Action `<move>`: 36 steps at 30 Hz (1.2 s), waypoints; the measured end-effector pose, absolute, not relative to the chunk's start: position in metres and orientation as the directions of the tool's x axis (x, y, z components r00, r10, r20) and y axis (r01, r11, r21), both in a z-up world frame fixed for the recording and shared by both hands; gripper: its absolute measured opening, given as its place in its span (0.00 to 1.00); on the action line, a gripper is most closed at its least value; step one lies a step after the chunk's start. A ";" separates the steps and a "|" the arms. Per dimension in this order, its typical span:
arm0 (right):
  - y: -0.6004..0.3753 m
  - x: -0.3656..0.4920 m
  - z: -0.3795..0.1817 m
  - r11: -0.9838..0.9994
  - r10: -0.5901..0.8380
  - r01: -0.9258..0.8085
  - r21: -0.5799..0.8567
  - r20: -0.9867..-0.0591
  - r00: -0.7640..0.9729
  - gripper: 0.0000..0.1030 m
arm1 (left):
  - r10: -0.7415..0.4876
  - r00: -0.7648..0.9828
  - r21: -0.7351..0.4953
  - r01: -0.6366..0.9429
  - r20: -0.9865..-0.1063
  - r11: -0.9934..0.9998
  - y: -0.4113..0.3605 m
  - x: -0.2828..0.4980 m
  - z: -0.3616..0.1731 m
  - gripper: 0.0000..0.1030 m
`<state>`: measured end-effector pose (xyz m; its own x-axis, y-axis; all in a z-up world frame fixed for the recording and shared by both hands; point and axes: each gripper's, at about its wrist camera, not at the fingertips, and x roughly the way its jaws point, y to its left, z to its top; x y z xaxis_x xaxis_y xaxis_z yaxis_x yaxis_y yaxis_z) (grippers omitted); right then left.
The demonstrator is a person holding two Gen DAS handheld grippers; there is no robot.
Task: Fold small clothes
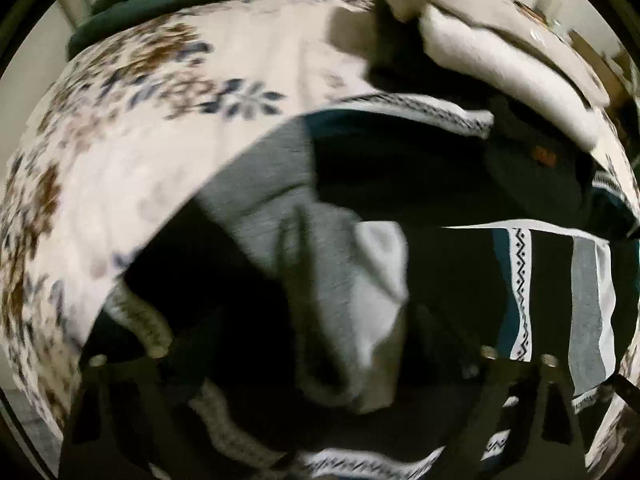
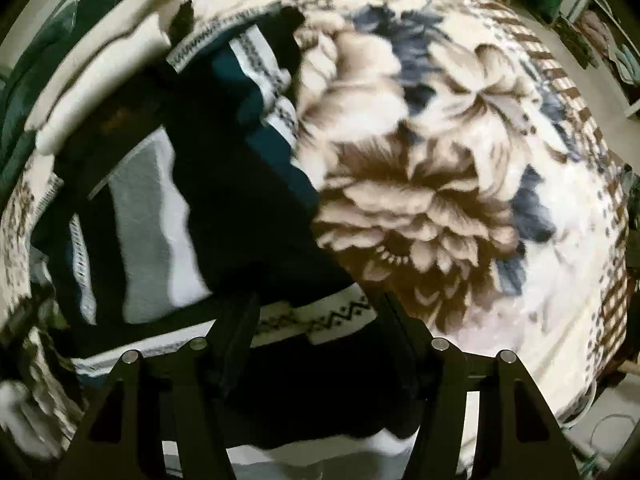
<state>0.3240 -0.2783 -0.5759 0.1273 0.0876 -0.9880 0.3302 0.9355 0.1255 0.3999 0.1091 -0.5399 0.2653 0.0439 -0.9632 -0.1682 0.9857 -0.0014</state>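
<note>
Ahead and left of the left hand-held gripper (image 1: 304, 392), a fleecy floral blanket (image 1: 132, 152) in cream, brown and slate blue covers the bed. Below this hand-held gripper lies a striped knit sweater (image 1: 472, 280): black, teal and grey bands, with white strips carrying a black zigzag. A soft grey fold of it bunches between the blurred dark fingers; the jaws stand apart, and whether the pads press the cloth cannot be told. Ahead and right, a thick cream folded blanket (image 1: 480, 40) overlaps dark garments.

In the right wrist view, the sweater (image 2: 224, 216) spreads ahead and left of the right hand-held gripper (image 2: 316, 332), its zigzag hem running across between the spread fingers (image 2: 236, 332), pads clear of it. Right of them, a large brown plush flower fills the blanket (image 2: 420, 208).
</note>
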 end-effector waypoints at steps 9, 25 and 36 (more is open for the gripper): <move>-0.287 0.340 -0.588 0.933 0.025 0.348 0.094 -0.980 0.197 0.12 | 0.041 0.380 -0.018 -0.151 -0.924 0.988 0.100 0.403 -0.512 0.04; -0.341 0.343 -0.569 0.882 0.078 0.451 0.135 -0.987 0.142 0.60 | -0.005 0.372 -0.085 -0.198 -0.928 0.977 0.133 0.374 -0.505 0.12; -0.240 0.363 -0.519 0.953 0.115 0.263 0.152 -0.982 0.151 0.83 | 0.061 0.379 -0.149 -0.500 -0.923 0.853 0.200 0.281 -0.469 0.76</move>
